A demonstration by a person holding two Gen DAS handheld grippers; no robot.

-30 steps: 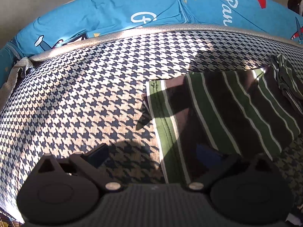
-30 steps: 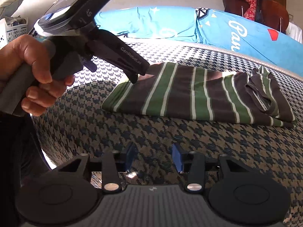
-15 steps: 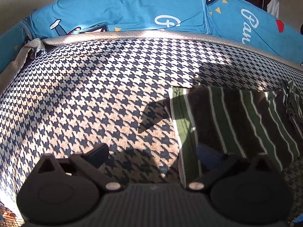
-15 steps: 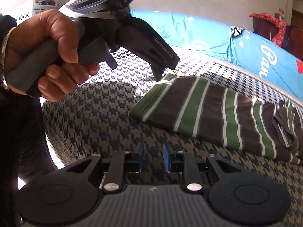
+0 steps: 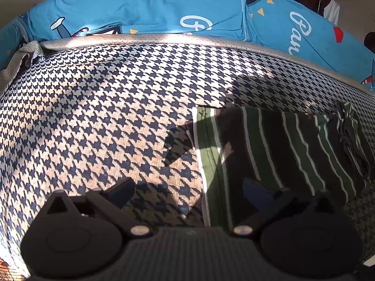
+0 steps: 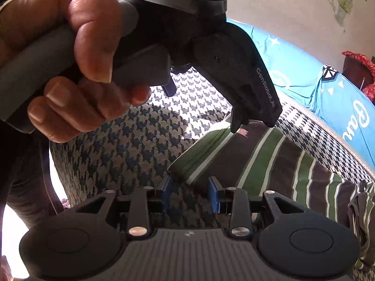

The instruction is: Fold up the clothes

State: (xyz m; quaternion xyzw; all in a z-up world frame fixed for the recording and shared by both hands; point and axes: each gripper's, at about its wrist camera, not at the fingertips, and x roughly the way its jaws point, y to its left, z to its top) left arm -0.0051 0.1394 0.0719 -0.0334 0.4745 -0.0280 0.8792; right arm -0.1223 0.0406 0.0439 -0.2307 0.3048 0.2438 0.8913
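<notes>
Lying flat on the bed (image 5: pixel 98 107) is a folded striped shirt (image 5: pixel 269 149), green and brown with thin white lines. In the left wrist view it sits at about 3 o'clock on the black-and-white checked cover, and its bunched-up end is far out at 3 o'clock near the edge of the picture. Part of the shirt is in shadow and part is in bright sun.

The left gripper (image 5: pixel 187 189) has its fingers spread wide apart and they hold nothing. One finger hangs over the checked cover at 7 o'clock and the other hangs over the near edge of the shirt at 5 o'clock.

In the right wrist view a hand (image 6: pixel 70 65) grips the gray handle of the left gripper (it fills the top of the picture from 10 to 1 o'clock). The black tips point down at the shirt's near corner, just above it.

The right gripper (image 6: pixel 189 195) has its blue fingers (image 6: pixel 166 194) partly apart, with nothing between them. They sit low at 6 o'clock, just beside the shirt's near corner.

Blue pillows (image 5: pixel 145 11) with white letters and stars line the far side of the bed at 12 o'clock
</notes>
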